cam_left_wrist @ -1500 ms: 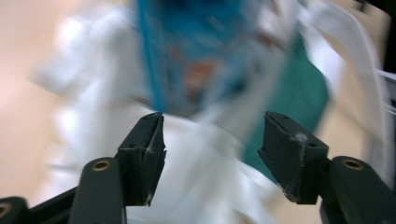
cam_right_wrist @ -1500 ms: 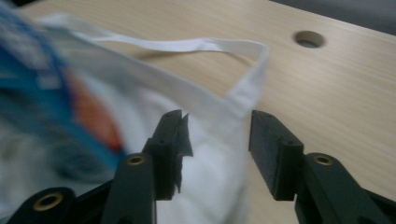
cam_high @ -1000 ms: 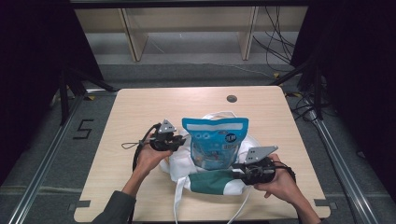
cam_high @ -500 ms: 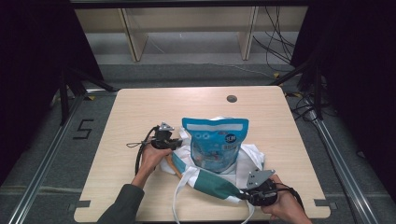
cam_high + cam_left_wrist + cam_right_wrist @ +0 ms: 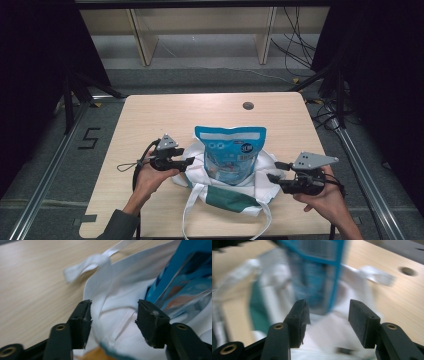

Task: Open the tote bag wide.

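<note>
High view: blue pouch (image 5: 231, 154) standing in white tote bag (image 5: 235, 182) mid-table (image 5: 150, 115); left gripper (image 5: 187, 161) at bag's left edge, right gripper (image 5: 274, 176) at its right — both just opened. 
Left gripper view: jaws spread, white cloth between, not pinched. 
Right gripper view: blurred — jaws apart, pouch beyond, nothing gripped.

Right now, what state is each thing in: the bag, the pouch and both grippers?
Tote bag: lying crumpled on the table, mouth spread, straps loose.
Blue pouch: upright, lower part in the tote bag's mouth, top sealed.
Left gripper: jaws just opened, bag cloth between them, not clamped.
Right gripper: jaws just opened, nothing held, beside the bag's edge.
</note>
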`<state>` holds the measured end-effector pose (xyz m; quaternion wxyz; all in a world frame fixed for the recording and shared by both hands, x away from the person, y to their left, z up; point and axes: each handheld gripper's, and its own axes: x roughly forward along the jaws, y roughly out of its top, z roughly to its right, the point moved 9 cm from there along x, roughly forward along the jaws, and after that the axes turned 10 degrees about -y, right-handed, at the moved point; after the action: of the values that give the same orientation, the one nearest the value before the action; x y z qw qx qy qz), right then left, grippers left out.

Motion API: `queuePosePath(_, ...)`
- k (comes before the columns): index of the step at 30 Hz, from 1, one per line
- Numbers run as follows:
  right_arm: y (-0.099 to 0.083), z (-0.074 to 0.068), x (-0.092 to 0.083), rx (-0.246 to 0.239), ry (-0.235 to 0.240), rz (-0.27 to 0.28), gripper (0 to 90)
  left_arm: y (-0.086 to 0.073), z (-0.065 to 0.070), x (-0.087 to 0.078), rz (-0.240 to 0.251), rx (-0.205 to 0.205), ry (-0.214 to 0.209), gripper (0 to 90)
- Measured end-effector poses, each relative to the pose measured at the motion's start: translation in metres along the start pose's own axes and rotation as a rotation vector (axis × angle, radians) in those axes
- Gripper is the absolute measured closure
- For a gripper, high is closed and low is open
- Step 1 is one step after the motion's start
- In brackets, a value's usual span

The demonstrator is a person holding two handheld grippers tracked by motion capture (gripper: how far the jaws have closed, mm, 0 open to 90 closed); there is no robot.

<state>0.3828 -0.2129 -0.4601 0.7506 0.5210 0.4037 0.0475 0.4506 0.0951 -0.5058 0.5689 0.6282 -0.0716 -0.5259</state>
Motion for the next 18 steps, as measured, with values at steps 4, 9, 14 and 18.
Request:
queuePosePath(4, -0.024, 0.025, 0.027, 0.019, -0.122, -0.126, 54.7, -0.017, -0.011, 0.003, -0.025, -0.055, -0.003, 41.9)
queuePosePath(9, -0.069, 0.041, 0.064, -0.084, -0.176, -0.277, 84.7, -0.04, -0.016, 0.023, -0.093, -0.001, -0.015, 68.5)
queuePosePath(14, -0.071, 0.047, 0.073, -0.074, -0.188, -0.276, 85.9, -0.046, -0.016, 0.029, -0.123, 0.034, 0.013, 75.5)
queuePosePath(18, -0.07, 0.047, 0.074, -0.07, -0.192, -0.272, 85.4, -0.047, -0.017, 0.03, -0.117, 0.034, 0.01, 76.0)
